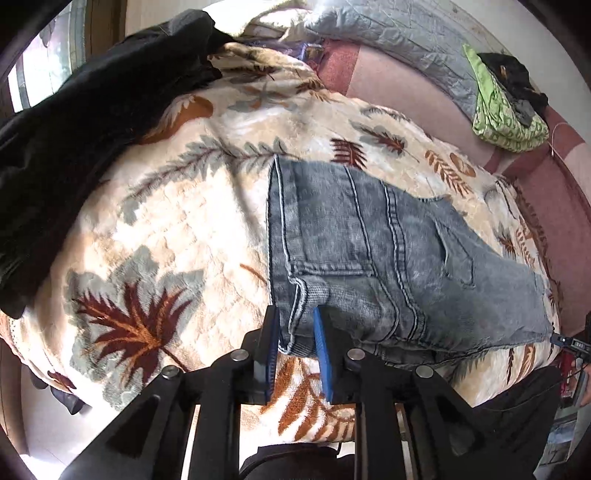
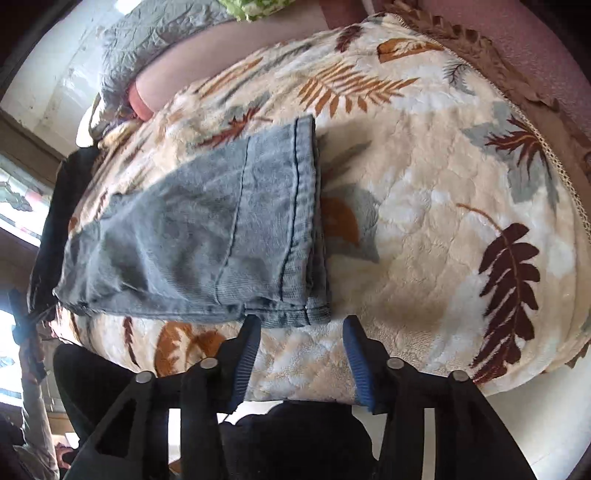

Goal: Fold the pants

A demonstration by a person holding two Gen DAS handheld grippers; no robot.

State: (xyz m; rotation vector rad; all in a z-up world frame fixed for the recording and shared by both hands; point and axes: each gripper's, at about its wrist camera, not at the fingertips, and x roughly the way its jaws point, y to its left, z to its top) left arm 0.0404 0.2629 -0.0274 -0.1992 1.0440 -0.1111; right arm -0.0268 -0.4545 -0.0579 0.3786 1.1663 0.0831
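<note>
Grey-blue jeans lie folded flat on a leaf-patterned blanket. In the left wrist view the waistband end with a back pocket faces me. My left gripper stands at the near waistband corner, narrowly open, with that corner between its blue pads. In the right wrist view the jeans show their leg hems. My right gripper is wide open at the near hem corner, which sits just at its fingertips. Neither gripper presses on the cloth.
A black garment is heaped at the blanket's far left. A green cloth with dark items rests on the pink bedsheet near a grey pillow. The blanket is bare to the right of the jeans. A person's dark clothing shows below both grippers.
</note>
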